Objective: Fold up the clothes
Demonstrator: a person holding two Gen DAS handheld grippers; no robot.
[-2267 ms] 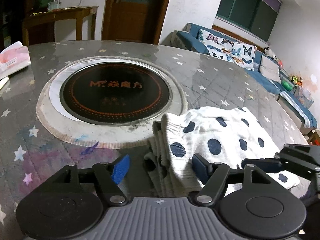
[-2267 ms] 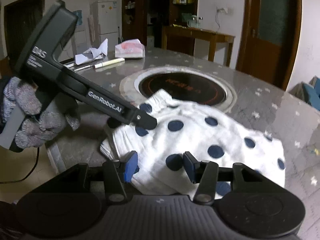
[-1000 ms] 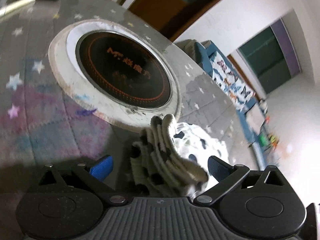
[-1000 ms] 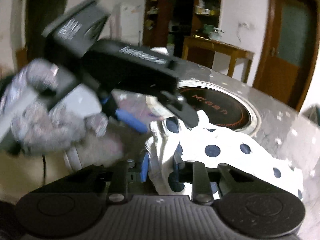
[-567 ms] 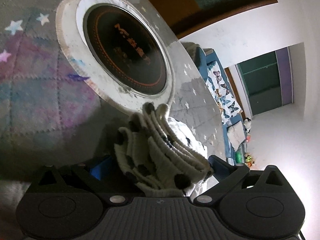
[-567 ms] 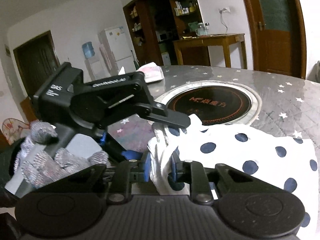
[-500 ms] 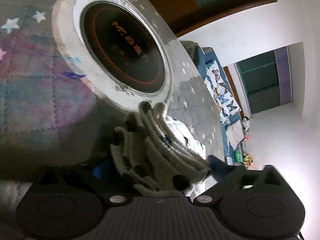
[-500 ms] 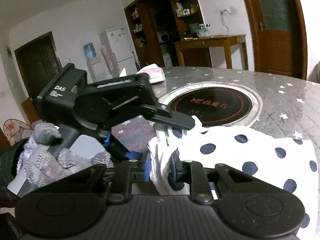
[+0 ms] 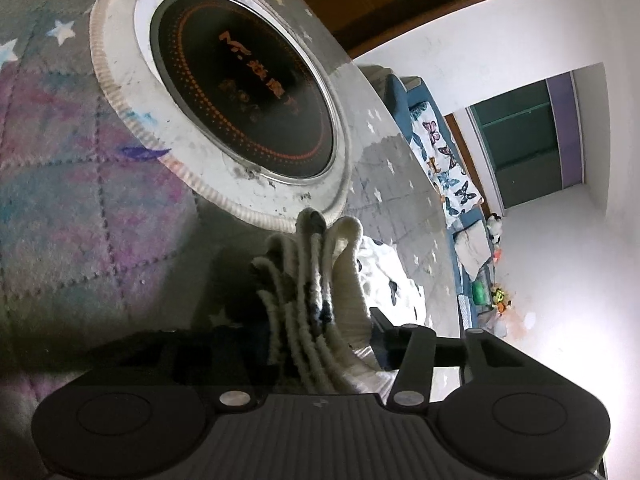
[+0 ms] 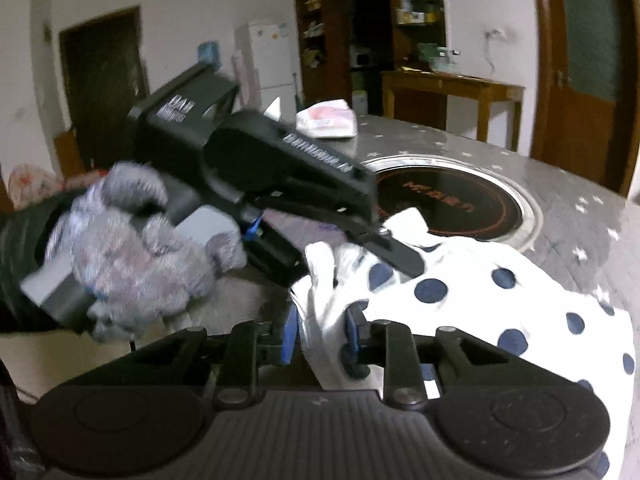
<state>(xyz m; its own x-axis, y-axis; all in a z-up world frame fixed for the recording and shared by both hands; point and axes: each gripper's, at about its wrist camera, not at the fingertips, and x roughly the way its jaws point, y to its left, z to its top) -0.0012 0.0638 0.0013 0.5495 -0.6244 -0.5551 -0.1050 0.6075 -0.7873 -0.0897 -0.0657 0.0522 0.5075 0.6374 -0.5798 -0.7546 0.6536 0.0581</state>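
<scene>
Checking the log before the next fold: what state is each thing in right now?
Left tongs: shut on the garment's bunched edge.
Right tongs: shut on the same edge.
Polka-dot garment: edge lifted, rest lying on the table.
Induction cooktop: dark, nothing on it.
Wooden door: closed.

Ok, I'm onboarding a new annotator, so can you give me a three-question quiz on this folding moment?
1. True or false: the right gripper is shut on the polka-dot garment.
2. Multiple choice: what lies in the table just beyond the bunched garment edge in the left wrist view? A) a laptop B) a round black induction cooktop C) a sink
3. Short answer: what is between the left gripper fingers?

Key:
1. True; its blue pads pinch the white fabric.
2. B.
3. The garment's stacked, gathered edge; the fingers close in on its sides.
</scene>
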